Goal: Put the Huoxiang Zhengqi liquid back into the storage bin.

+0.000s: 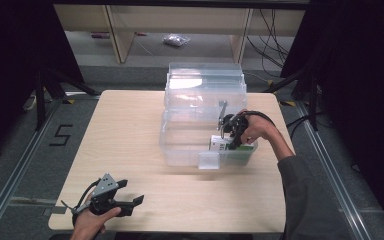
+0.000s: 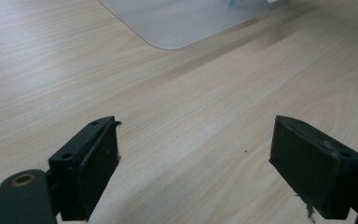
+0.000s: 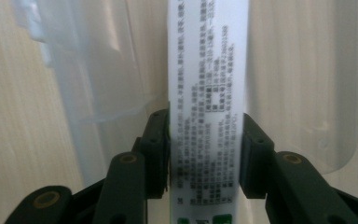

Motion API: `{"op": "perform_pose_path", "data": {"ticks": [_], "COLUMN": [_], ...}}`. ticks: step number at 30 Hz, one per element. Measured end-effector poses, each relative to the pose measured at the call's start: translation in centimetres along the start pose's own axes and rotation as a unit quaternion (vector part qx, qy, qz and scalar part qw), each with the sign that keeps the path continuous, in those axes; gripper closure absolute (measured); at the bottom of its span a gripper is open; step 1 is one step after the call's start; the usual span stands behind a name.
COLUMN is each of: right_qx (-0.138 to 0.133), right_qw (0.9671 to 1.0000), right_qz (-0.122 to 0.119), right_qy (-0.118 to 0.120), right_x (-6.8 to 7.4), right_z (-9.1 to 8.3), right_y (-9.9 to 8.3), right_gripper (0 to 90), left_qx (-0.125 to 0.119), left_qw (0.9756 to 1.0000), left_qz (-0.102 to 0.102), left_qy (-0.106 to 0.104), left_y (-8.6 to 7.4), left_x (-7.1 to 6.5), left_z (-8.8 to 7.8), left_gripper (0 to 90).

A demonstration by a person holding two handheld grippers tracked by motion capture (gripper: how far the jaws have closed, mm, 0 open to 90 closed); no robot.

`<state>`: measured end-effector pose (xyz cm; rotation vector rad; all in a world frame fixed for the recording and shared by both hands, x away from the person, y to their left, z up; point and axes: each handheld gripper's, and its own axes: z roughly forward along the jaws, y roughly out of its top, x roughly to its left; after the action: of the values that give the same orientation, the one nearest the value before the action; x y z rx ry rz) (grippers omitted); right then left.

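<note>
Wide bare wood surrounds the left gripper (image 1: 130, 200) near the table's (image 1: 130, 130) front edge, jaws spread apart over nothing, pointing right. The right gripper (image 1: 231, 137) dips down into the clear plastic bin (image 1: 180, 145), close to its right wall, hand arched over the rim, pads pressed on the white printed box (image 3: 207, 70).

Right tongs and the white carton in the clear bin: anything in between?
Nothing visible. The right tongs already have the white carton between their pads, both pads against its sides, inside the clear bin. The left tongs sit open over the table, apart from the bin.
</note>
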<state>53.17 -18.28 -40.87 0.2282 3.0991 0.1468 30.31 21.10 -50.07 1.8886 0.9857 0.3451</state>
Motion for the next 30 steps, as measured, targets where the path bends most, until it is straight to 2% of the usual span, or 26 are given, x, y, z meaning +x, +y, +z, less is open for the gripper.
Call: {"op": "perform_pose_path", "data": {"ticks": [2, 3, 4, 7, 8, 10, 11, 12, 13, 14, 15, 18, 21, 23, 30], "right_qx": [-0.006, -0.013, -0.022, -0.031, -0.032, -0.040, -0.045, -0.050, -0.059, -0.069, -0.075, -0.090, -0.097, -0.109, -0.129], "right_qw": [0.9999, 0.9999, 0.9996, 0.9992, 0.9987, 0.9974, 0.9972, 0.9960, 0.9957, 0.9937, 0.9927, 0.9910, 0.9882, 0.9876, 0.9818], "right_qz": [0.011, 0.009, 0.015, 0.022, 0.038, 0.056, 0.053, 0.070, 0.065, 0.084, 0.090, 0.091, 0.107, 0.098, 0.127], "right_qy": [-0.008, -0.003, -0.008, -0.011, -0.013, -0.022, -0.025, -0.026, -0.032, -0.025, -0.030, -0.041, -0.050, -0.055, -0.058], "right_x": [0.1, 0.0, 0.2, 0.3, 0.5, 0.6, 0.6, 0.8, 0.7, 0.9, 1.1, 1.6, 2.2, 2.3, 3.2], "right_z": [-0.6, -0.9, -1.6, -2.2, -2.7, -3.4, -3.7, -3.8, -4.2, -4.4, -4.6, -5.0, -5.6, -5.9, -6.0], "right_y": [0.0, -0.1, -0.3, -0.6, -0.9, -1.2, -1.3, -1.5, -1.7, -1.7, -1.8, -1.9, -2.0, -2.0, -2.2], "right_gripper": [61.2, 59.9, 59.8, 58.4, 57.6, 57.0, 55.4, 53.9, 51.9, 50.1, 48.8, 45.7, 43.5, 42.4, 36.5], "left_qx": [0.000, 0.000, 0.004, 0.001, 0.001, 0.002, 0.002, 0.002, 0.002, 0.005, 0.001, 0.005, 0.000, 0.001, 0.003], "left_qw": [1.0000, 1.0000, 1.0000, 1.0000, 1.0000, 1.0000, 1.0000, 1.0000, 1.0000, 1.0000, 1.0000, 1.0000, 1.0000, 1.0000, 1.0000], "left_qz": [0.000, 0.000, 0.002, 0.002, 0.002, 0.002, 0.002, 0.002, 0.002, 0.002, 0.001, 0.000, 0.001, 0.000, -0.001], "left_qy": [0.000, 0.000, 0.001, 0.000, 0.000, 0.000, 0.001, 0.000, 0.000, 0.004, 0.000, 0.005, 0.001, 0.002, 0.004], "left_y": [0.0, 0.0, 0.0, 0.0, 0.0, 0.0, 0.0, 0.0, 0.0, 0.0, 0.0, 0.0, 0.0, 0.0, 0.0], "left_x": [0.0, 0.0, 0.0, 0.0, 0.0, 0.0, 0.0, 0.0, 0.0, -0.1, 0.0, 0.0, 0.0, 0.0, 0.0], "left_z": [0.0, 0.0, -0.1, 0.0, 0.0, 0.0, 0.0, 0.0, 0.0, 0.0, 0.0, 0.0, 0.0, 0.0, 0.0], "left_gripper": [14.8, 14.8, 14.8, 14.8, 14.8, 14.8, 14.8, 14.8, 14.8, 14.8, 14.8, 14.8, 14.8, 14.8, 14.8]}}
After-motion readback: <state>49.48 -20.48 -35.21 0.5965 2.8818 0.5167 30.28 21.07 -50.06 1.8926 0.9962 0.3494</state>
